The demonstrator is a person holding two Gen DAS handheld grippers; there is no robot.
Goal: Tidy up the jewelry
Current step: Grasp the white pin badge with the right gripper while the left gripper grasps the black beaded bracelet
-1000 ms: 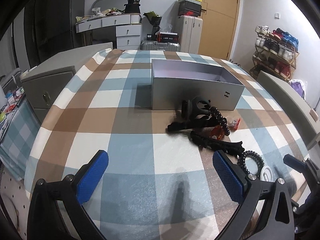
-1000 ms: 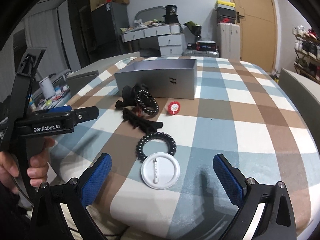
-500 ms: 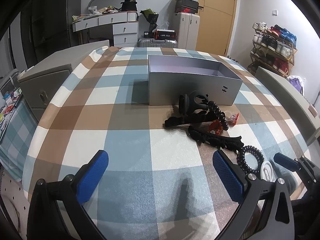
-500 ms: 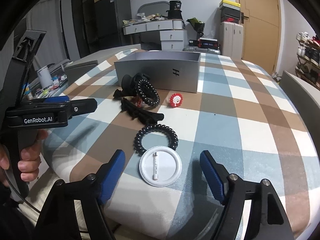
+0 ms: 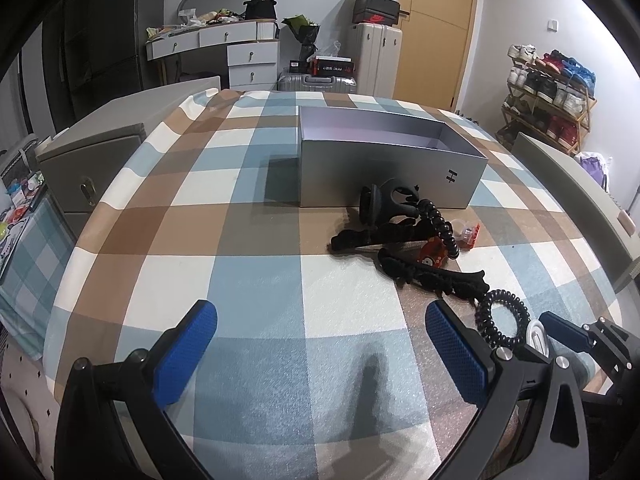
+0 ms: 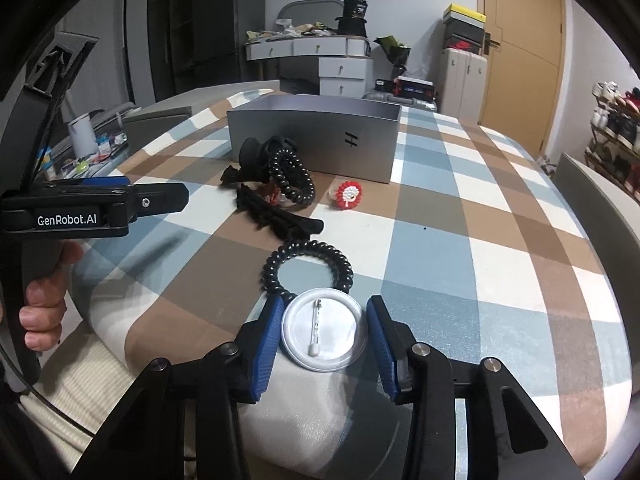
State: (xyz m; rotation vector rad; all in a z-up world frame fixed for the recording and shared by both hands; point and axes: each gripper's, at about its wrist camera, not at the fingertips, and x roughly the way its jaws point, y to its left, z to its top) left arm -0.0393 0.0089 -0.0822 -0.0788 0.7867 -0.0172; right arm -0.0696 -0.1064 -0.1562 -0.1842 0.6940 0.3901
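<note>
A white round pin badge (image 6: 324,334) lies pin side up on the checked tablecloth (image 6: 440,240), close to the near edge. My right gripper (image 6: 325,308) is closing around it, and both blue pads touch its rim. A black coil hair tie (image 6: 267,276) lies just beyond the badge. Farther back are black hair clips (image 6: 280,224), a black bead bracelet (image 6: 310,192) and a red bead ring (image 6: 349,196), all in front of an open grey box (image 6: 316,140). My left gripper (image 5: 320,320) hovers open over bare cloth, left of the pile, with nothing between its fingers.
A person's hand (image 6: 40,312) holds the left gripper's handle at the table's left edge. Grey chair backs (image 5: 580,200) flank the table. Behind it are drawers (image 5: 252,60), suitcases (image 5: 376,60) and a shoe rack (image 5: 548,92).
The right gripper's jaws have narrowed from wide open to the badge's rim and moved slightly forward around it. The left gripper has stayed put.
</note>
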